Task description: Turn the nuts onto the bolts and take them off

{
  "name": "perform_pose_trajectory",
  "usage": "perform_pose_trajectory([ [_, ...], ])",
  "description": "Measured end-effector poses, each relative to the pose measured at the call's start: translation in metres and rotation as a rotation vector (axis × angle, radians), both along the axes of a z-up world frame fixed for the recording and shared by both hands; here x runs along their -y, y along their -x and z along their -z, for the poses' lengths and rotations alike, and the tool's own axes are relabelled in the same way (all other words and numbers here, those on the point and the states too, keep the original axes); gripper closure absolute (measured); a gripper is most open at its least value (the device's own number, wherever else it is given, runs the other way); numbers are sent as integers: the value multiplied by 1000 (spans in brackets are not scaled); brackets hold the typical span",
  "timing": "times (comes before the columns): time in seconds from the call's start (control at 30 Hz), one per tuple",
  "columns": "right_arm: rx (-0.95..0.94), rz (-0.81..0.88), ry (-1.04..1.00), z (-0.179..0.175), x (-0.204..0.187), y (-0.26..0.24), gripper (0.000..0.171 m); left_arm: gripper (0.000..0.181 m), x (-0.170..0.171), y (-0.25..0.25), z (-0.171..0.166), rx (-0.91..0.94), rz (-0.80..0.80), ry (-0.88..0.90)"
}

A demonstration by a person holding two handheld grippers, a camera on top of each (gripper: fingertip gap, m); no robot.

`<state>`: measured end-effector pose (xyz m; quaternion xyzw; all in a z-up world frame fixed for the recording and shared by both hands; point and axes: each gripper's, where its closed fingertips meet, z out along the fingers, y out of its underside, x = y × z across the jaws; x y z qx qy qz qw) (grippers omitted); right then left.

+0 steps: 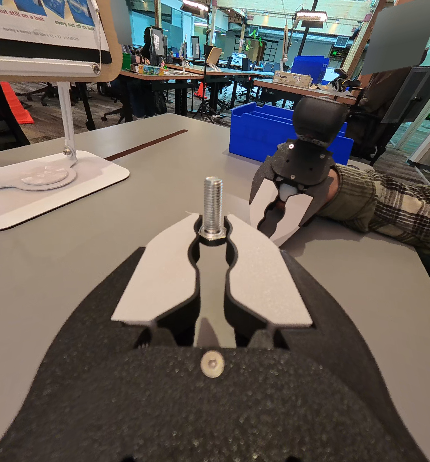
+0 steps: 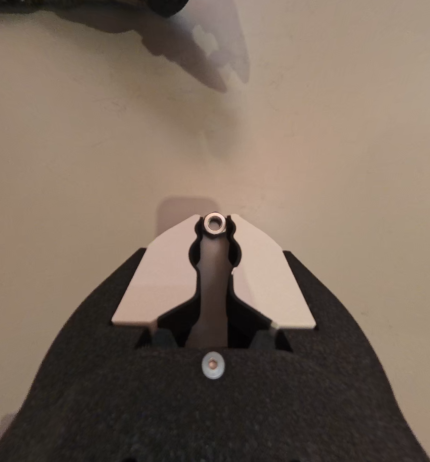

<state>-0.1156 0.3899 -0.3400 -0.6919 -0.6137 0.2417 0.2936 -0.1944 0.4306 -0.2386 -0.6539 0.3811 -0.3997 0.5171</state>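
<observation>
My left gripper (image 1: 212, 221) is shut on the hex head of a silver bolt (image 1: 212, 197). It holds the bolt upright over the grey table (image 1: 109, 250), with the bare threaded shank pointing up. My right gripper (image 2: 214, 221) is shut on a small silver nut (image 2: 214, 223), held flat with its hole facing the camera above the table top. In the left wrist view the right gripper (image 1: 271, 232) points down at the table just right of the bolt, a short gap away. The nut is hidden there. The left gripper shows as a blur at the top of the right wrist view (image 2: 204, 57).
A white stand base (image 1: 59, 180) carrying an instruction sheet stands at the left. A blue bin (image 1: 259, 132) sits at the back right. A plaid sleeve (image 1: 384, 207) lies along the table's right side. The table edge runs close on the right.
</observation>
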Motion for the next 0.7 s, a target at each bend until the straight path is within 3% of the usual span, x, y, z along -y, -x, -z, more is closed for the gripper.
perform_pose_trajectory([
  [0.03, 2, 2, -5, 0, 0, 0, 154, 166, 1, -1, 1, -1, 4, 0],
  [0.13, -69, 10, -22, -17, -1, 4, 154, 166, 6, -7, 2, -12, 27, -5],
  [0.27, -307, 49, -58, -92, -6, 16, 154, 166, 12, -15, 6, -45, 58, -33],
  [0.4, -288, -27, -128, -144, -2, 40, 154, 166, 21, -23, 6, -49, 96, -42],
  [0.5, -271, -101, -108, -158, 4, 59, 154, 166, 28, -29, 6, -55, 127, -59],
  [0.7, -231, -137, -42, -147, 6, 73, 154, 166, 37, -35, 4, -61, 160, -88],
])
